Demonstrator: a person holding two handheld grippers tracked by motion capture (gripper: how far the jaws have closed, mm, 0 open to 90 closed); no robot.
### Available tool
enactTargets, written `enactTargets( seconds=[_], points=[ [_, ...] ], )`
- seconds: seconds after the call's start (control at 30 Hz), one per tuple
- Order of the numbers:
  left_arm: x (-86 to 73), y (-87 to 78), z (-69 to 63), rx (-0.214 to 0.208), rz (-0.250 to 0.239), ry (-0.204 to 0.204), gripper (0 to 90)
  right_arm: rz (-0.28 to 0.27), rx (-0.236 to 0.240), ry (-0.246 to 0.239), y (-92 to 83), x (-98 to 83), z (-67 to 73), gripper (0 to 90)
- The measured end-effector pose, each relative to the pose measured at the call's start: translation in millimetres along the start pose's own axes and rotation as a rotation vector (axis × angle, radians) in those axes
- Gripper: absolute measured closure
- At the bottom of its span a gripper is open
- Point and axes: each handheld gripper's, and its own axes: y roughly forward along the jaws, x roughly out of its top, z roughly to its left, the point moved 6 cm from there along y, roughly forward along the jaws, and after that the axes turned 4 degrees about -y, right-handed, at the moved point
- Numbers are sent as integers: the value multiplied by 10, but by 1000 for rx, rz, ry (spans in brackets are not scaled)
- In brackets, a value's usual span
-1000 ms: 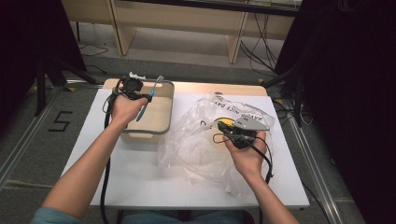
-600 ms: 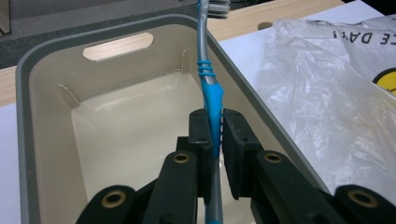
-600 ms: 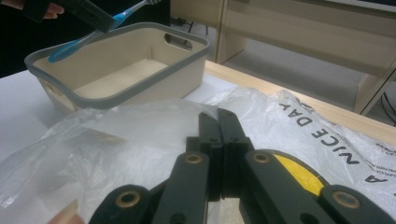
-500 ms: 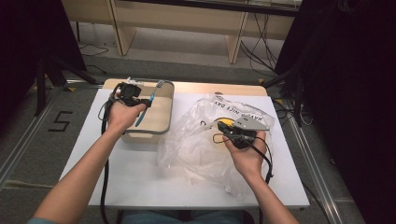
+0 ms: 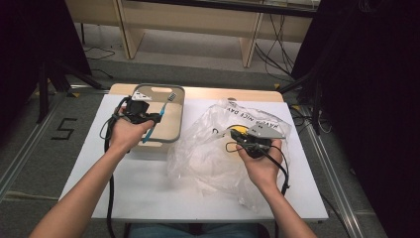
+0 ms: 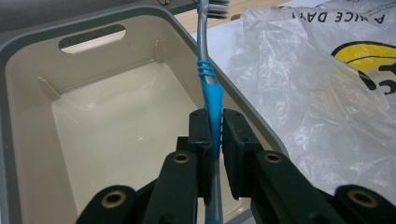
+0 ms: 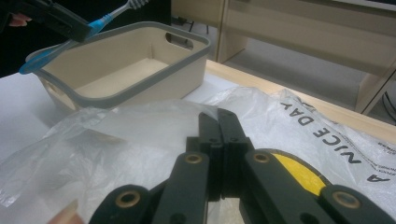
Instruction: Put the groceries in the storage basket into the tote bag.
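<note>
A white tabletop (image 5: 148, 183) stands on a grey floor (image 5: 44, 148). Far behind is a wooden shelf (image 5: 198, 20).

The left gripper (image 5: 148, 115) is held forward on an outstretched forearm, and its jaws are clamped tight. The right gripper (image 5: 236, 140) is held nearer to the body, wrist bent inward, with its two jaws pressed fully together.

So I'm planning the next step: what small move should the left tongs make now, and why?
Probably lower the toothbrush into the bin and open. The left tongs clamp its blue handle above the bin's right rim, and the bin's floor below is bare.
</note>
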Motion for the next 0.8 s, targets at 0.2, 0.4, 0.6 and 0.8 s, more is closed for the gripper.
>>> enactTargets(
  seconds=[0.2, 0.4, 0.6, 0.8],
  points=[
    [-54, -38, -57, -20, -7, 6, 819, 0, 0, -2, 1, -1, 2, 900],
    [-116, -124, -138, -46, -19, 15, 819, 2, 1, -2, 1, -5, 2, 900],
    [-217, -218, -250, -84, -28, 26, 819, 4, 0, -2, 3, -7, 6, 900],
    [-296, -270, -342, -110, -31, 34, 819, 3, 1, -2, 7, -7, 13, 900]
  ],
)
